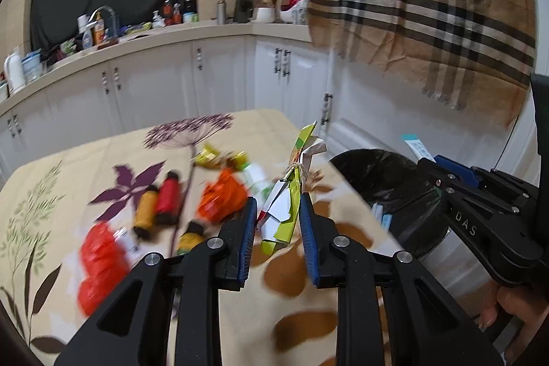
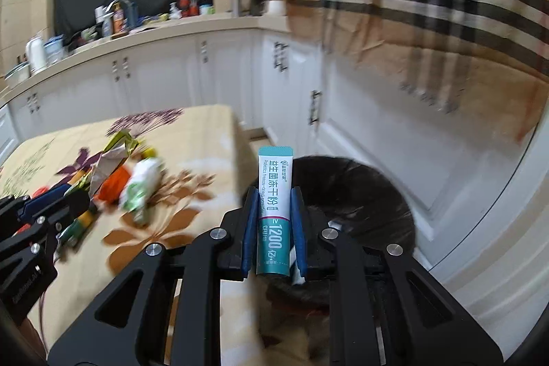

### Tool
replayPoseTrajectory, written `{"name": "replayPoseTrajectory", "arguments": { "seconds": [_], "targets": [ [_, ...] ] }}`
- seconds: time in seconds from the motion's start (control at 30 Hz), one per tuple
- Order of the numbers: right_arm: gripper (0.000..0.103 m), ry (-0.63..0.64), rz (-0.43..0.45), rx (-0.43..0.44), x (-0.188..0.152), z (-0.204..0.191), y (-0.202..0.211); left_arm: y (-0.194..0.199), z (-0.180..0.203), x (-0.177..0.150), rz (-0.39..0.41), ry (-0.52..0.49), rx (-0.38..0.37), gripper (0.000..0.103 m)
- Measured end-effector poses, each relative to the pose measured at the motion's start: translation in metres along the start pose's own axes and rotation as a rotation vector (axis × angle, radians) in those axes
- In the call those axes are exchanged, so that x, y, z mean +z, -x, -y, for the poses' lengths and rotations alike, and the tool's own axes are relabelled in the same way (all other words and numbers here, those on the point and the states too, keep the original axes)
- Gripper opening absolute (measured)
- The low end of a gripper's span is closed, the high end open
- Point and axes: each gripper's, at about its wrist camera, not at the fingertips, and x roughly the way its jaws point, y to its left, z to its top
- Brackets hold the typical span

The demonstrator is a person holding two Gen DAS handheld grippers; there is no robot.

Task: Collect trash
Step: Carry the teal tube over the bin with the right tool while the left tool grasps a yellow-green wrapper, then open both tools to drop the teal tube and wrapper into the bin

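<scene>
My left gripper (image 1: 278, 211) is shut on a green and white folded paper bundle (image 1: 286, 199) tied with string, held above the table's right edge. My right gripper (image 2: 273, 211) is shut on a teal and white powder sachet (image 2: 274, 204), held upright over the black-lined trash bin (image 2: 374, 191). The bin also shows in the left wrist view (image 1: 387, 180), right of the table, with the right gripper (image 1: 456, 174) above it. More trash lies on the table: orange wrappers (image 1: 223, 198), a red wrapper (image 1: 99, 259), a white and green wrapper (image 2: 140, 187), small bottles (image 1: 158, 204).
The table has a beige floral cloth (image 1: 68, 180). White kitchen cabinets (image 1: 154, 84) and a cluttered counter (image 1: 144, 33) run behind it. A plaid cloth (image 1: 429, 6) hangs at the right above the bin.
</scene>
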Motion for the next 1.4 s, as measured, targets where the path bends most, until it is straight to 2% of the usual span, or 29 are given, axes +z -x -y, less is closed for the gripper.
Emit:
{"name": "replayPoseTrajectory", "arguments": {
  "seconds": [0.3,0.67,0.7,0.77,0.8,0.9,1.0,1.17,1.4],
  "targets": [
    [0.019,-0.034,0.008,-0.094,0.014,0.044,-0.033,-0.049,0.042,0.019,-0.014,-0.058,-0.023,0.026],
    [0.019,-0.075,-0.043,-0.131,0.009,0.075,-0.081,-0.107,0.083,0.036,-0.072,-0.106,-0.053,0.027],
    [0.022,-0.079,-0.044,-0.133,0.008,0.076,-0.084,-0.111,0.085,0.038,-0.082,-0.105,-0.063,0.027],
    [0.036,-0.093,-0.051,-0.137,0.007,0.082,-0.091,-0.116,0.087,0.041,-0.091,-0.102,-0.070,0.030],
    [0.038,-0.099,-0.053,-0.139,0.007,0.083,-0.094,-0.118,0.088,0.042,-0.095,-0.104,-0.071,0.030],
    [0.041,-0.111,-0.058,-0.145,0.006,0.087,-0.096,-0.121,0.089,0.044,-0.099,-0.108,-0.063,0.038],
    [0.043,-0.116,-0.054,-0.149,0.006,0.087,-0.095,-0.119,0.087,0.043,-0.095,-0.097,-0.062,0.042],
    [0.044,-0.122,-0.055,-0.140,0.007,0.086,-0.087,-0.108,0.080,0.043,-0.083,-0.087,-0.052,0.046],
    [0.045,-0.117,-0.045,-0.086,0.011,0.060,-0.066,-0.077,0.053,0.035,-0.068,-0.066,-0.021,0.047]
  ]
}}
